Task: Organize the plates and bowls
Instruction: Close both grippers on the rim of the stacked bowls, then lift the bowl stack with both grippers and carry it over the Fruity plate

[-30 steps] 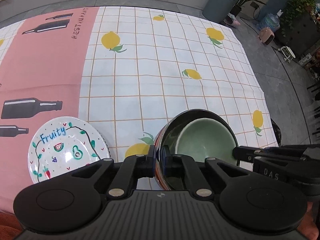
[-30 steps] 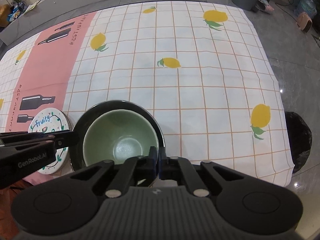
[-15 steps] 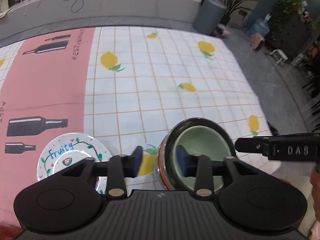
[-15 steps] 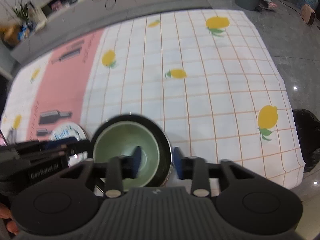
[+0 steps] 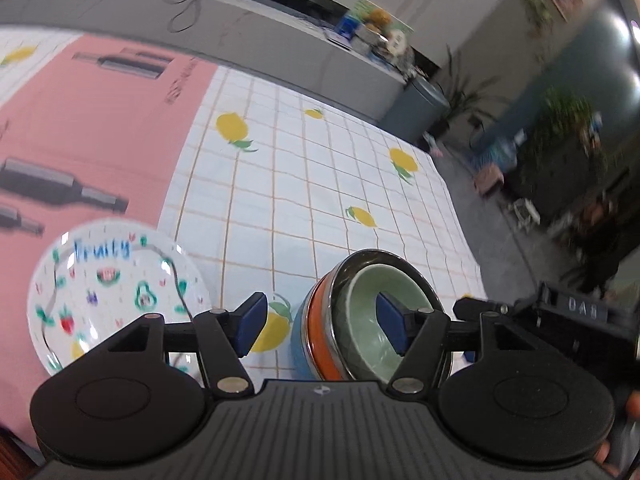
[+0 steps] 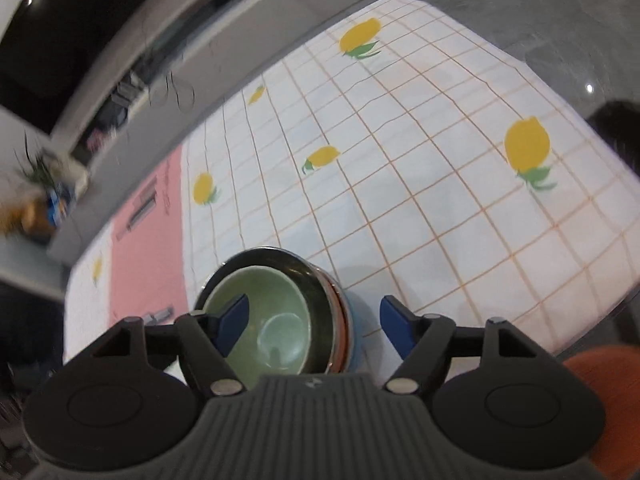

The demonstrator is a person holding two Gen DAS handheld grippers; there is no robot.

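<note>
A stack of nested bowls stands on the lemon-print tablecloth near its front edge: a pale green bowl (image 5: 366,312) sits inside a dark steel bowl (image 5: 352,264) with an orange band, over a blue one. The green bowl also shows in the right wrist view (image 6: 276,312). A white "Fruity" plate (image 5: 116,284) lies to the left of the stack. My left gripper (image 5: 322,322) is open and empty, raised above the stack's left rim. My right gripper (image 6: 314,322) is open and empty, raised above the stack's right rim; its body (image 5: 576,320) shows in the left wrist view.
The tablecloth (image 5: 304,184) has a white grid part and a pink part with bottle prints (image 5: 60,188) on the left. A grey counter (image 5: 224,28) runs behind the table. A grey bin (image 5: 420,108) and plants stand on the floor at the right.
Both grippers opened and let go of the bowl stack's rims. Both have then lifted and tilted back, away from the stack. The stack and the plate stay in place.
</note>
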